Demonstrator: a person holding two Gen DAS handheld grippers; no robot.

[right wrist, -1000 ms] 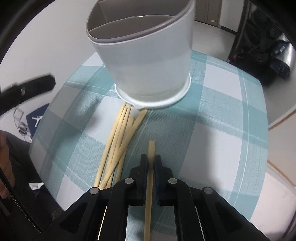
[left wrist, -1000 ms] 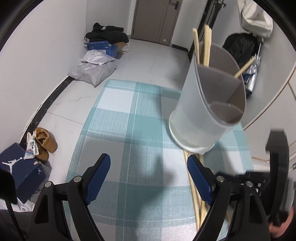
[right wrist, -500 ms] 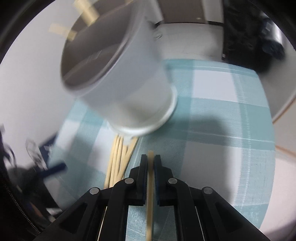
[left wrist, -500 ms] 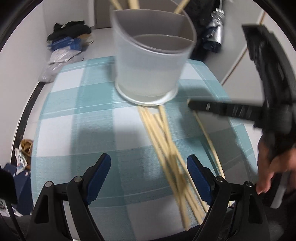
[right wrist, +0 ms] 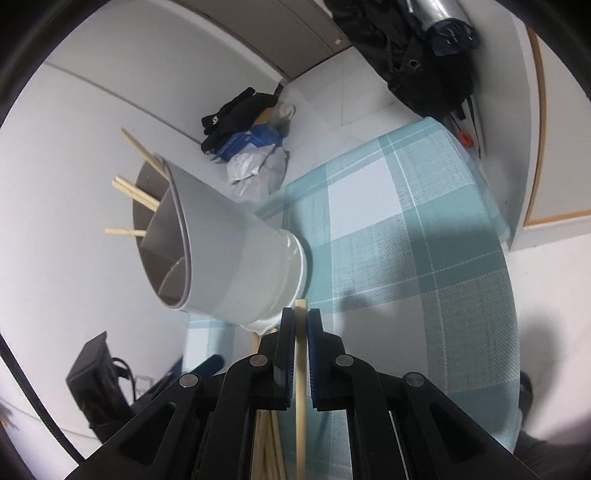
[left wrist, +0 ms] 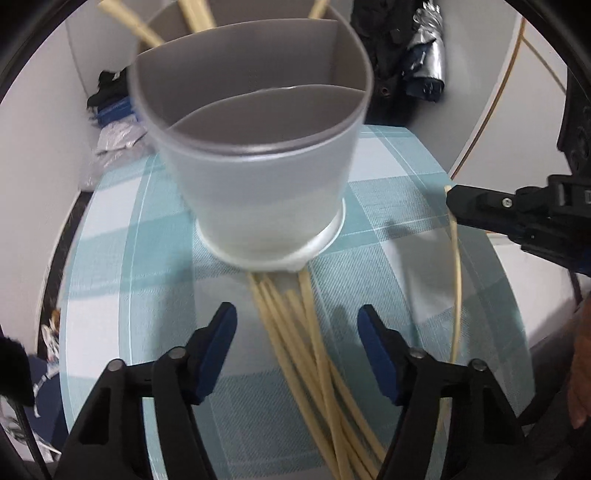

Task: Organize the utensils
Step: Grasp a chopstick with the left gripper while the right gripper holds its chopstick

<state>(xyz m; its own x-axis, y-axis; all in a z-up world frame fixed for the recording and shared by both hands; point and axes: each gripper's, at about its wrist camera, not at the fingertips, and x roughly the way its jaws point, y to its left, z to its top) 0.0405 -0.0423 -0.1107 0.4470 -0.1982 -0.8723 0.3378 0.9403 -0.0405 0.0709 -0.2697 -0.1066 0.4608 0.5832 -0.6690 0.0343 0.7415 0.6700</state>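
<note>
1. The right gripper (right wrist: 301,325), at the bottom centre of its own view, has its blue-padded jaws pressed together on a single pale wooden chopstick (right wrist: 300,365), whose tip pokes out just past the pads.
2. The left gripper (left wrist: 295,332) sits at the bottom of its view with its jaws spread wide and nothing between them, above a loose bundle of pale wooden chopsticks (left wrist: 306,350) lying on the teal-and-white checked tablecloth (left wrist: 155,295).
3. The grey plastic utensil holder with inner dividers (left wrist: 255,177) fills the upper centre of the left view. Several chopsticks already stand in its rear compartment (left wrist: 192,14), and the loose bundle runs right up to its base.
4. Risk, as I see it: the held stick is pinched near one end, so it could swing or slip while being tipped upright, then strike the holder's rim or a divider instead of dropping in.
5. The holder looks light, and a knock might shift or topple it, since the left gripper is not steadying it.
6. The free end could also rake the bundle and roll sticks towards the cloth's edge.
7. Writing: none that I can read. The blue box among the floor clutter (right wrist: 255,140) at upper centre of the right view is too small to make out.
</note>
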